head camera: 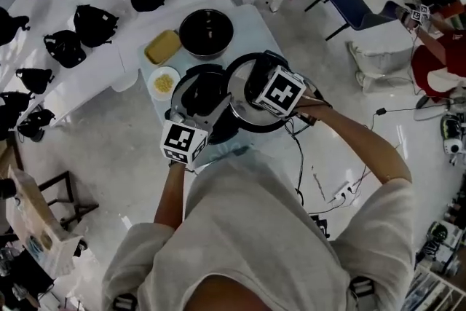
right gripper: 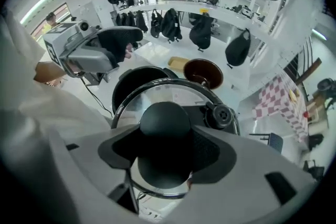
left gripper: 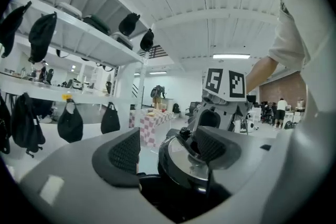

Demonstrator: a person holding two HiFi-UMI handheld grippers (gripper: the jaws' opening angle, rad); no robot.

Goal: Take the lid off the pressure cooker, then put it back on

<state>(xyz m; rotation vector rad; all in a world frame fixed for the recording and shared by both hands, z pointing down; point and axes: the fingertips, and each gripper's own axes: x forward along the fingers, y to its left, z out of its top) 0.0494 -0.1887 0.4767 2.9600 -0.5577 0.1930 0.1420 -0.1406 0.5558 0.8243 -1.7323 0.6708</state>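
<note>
Lid off the pot, folks, hanging just right of it and lapping over its right rim in the head view. Right gripper is clenched on the black knob at the lid's centre, a pad on either side, pointing steeply down. Glass pane and metal rim show all round that knob, with a round black fitting on the rim. The pot stands open, dark inside.

Left gripper sits at the pot's near-left side, about level, jaws spread wide and gripping nothing. The pot's dark edge lies low between them, and the lid shows tilted beyond.

Past the pot stands a dark bowl. A yellow tray lies beyond the pot to its left, and a small white dish sits just left of the pot.
</note>
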